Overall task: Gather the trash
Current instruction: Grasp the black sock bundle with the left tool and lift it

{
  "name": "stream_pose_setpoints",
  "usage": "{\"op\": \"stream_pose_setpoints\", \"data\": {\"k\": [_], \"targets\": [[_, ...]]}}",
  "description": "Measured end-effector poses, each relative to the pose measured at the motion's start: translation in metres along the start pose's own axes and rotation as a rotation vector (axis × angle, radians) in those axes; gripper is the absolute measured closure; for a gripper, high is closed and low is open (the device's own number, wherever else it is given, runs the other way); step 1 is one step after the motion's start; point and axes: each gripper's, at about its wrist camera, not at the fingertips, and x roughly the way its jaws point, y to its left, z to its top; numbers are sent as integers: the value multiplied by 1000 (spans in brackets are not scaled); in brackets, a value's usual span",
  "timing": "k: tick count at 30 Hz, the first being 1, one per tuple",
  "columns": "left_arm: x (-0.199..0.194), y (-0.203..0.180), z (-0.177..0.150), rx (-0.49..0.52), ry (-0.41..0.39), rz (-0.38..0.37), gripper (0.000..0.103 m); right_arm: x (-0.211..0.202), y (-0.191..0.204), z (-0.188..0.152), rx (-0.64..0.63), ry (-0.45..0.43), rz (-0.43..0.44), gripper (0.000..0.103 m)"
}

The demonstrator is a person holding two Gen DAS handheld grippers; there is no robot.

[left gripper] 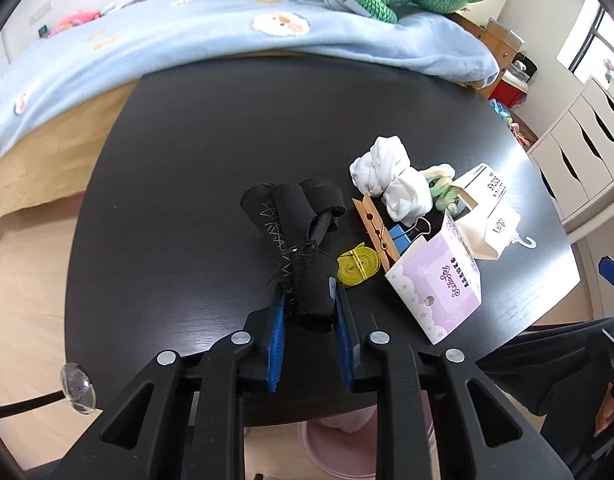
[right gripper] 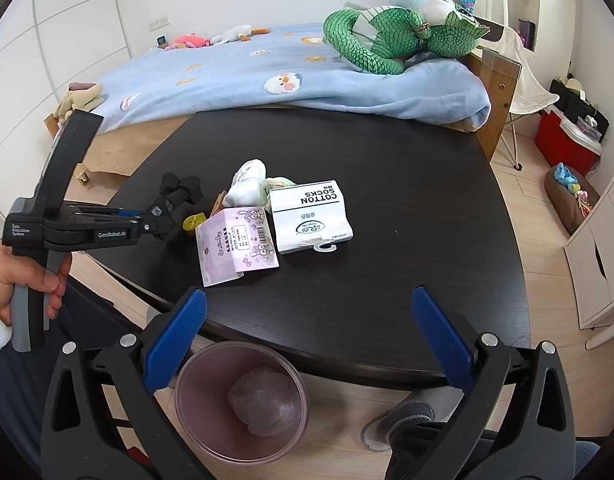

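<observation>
My left gripper [left gripper: 309, 294] is shut on the near end of a black stitched fabric bundle [left gripper: 295, 224] that lies on the dark round table [left gripper: 211, 128]; it also shows in the right wrist view [right gripper: 163, 216]. To its right lie a yellow tape roll [left gripper: 357, 266], a wooden clothespin [left gripper: 375, 226], a blue binder clip [left gripper: 403, 236], white crumpled cloth [left gripper: 387, 180], a purple box [right gripper: 235, 244] and a white cotton socks package [right gripper: 311, 216]. My right gripper [right gripper: 307, 308] is open and empty above the table's near edge. A pink bin [right gripper: 243, 400] with a wad inside stands below it.
A bed with a blue blanket [right gripper: 267, 76] and a green plush dragon [right gripper: 387, 36] lies behind the table. White drawers [right gripper: 603, 256] stand at the right. A slippered foot [right gripper: 399, 424] is beside the bin.
</observation>
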Motion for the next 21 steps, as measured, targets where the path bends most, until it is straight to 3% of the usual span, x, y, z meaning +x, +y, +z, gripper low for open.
{"op": "stream_pose_setpoints", "data": {"k": [8,21], "targets": [[-33,-9,-10,86,-129,58,83,5,1,7,-15,16,-3,3],[-70,-15,-24,146,-262,34,83,30,16,57,-161,55,-34,3]]}}
